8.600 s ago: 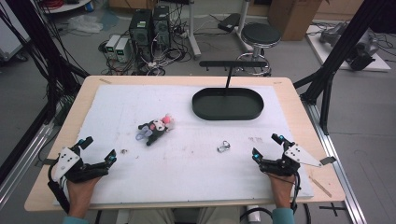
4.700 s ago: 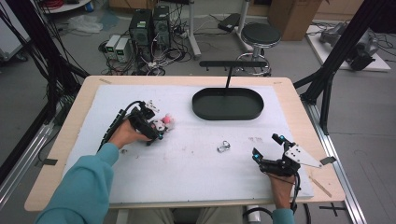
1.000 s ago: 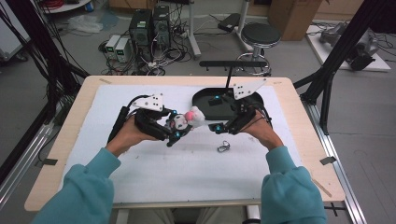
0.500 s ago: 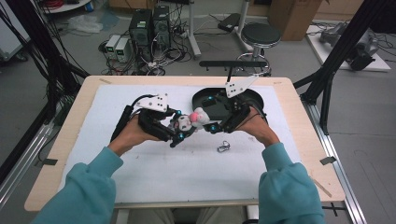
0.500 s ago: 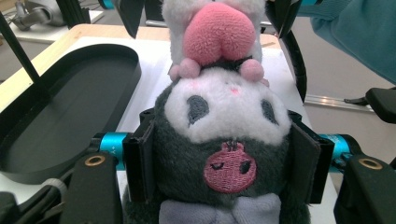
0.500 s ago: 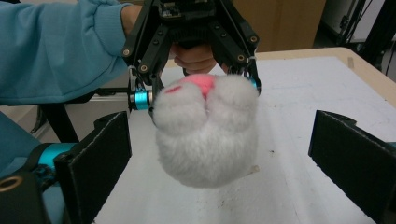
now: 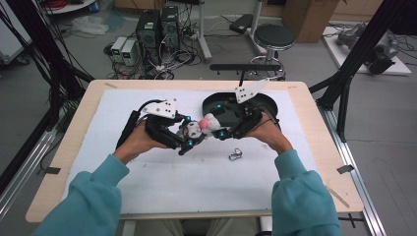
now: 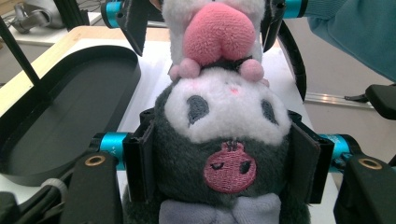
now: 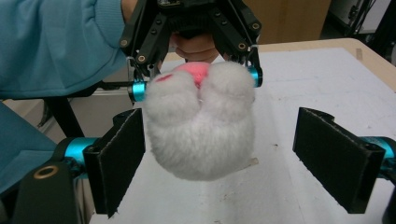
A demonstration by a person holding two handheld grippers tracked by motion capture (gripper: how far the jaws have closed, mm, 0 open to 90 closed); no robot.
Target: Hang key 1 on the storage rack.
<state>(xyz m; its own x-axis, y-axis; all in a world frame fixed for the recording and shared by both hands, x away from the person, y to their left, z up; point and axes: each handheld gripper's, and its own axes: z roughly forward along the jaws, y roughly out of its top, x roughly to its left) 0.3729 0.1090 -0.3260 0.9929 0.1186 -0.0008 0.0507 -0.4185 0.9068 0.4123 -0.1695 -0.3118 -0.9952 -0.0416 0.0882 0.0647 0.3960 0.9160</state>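
Plush toy (image 7: 196, 129) held aloft just above the white-covered surface (image 7: 147, 177), near the centre, slightly toward 12 o'clock. Left gripper (image 7: 183, 137) comes in from 9 o'clock; its fingers (image 8: 140, 161) are closed on the toy's dark grey body, pads pressed into the pile on both flanks, just below the white face with the pink embroidered patch. Right gripper (image 7: 223, 132) comes in from 3 o'clock, fingers (image 9: 122, 154) spread wide either side of the toy's white fluffy end; one pad sits right against the fluff, the other stands well apart, so nothing gripped yet. Black oval tray (image 7: 260, 101) lies just beyond the right hand at 1 o'clock. Small metal clip (image 7: 235, 155) lies loose on the surface at 5 o'clock of the toy. Handling judgement: toy looks light, soft and compressible; pile will give under the pads and not slip much, no breakage risk. The white end is rounded and bulgy, so a shallow pinch could squeeze off; better to take it deep, across the widest part, before the left lets go.
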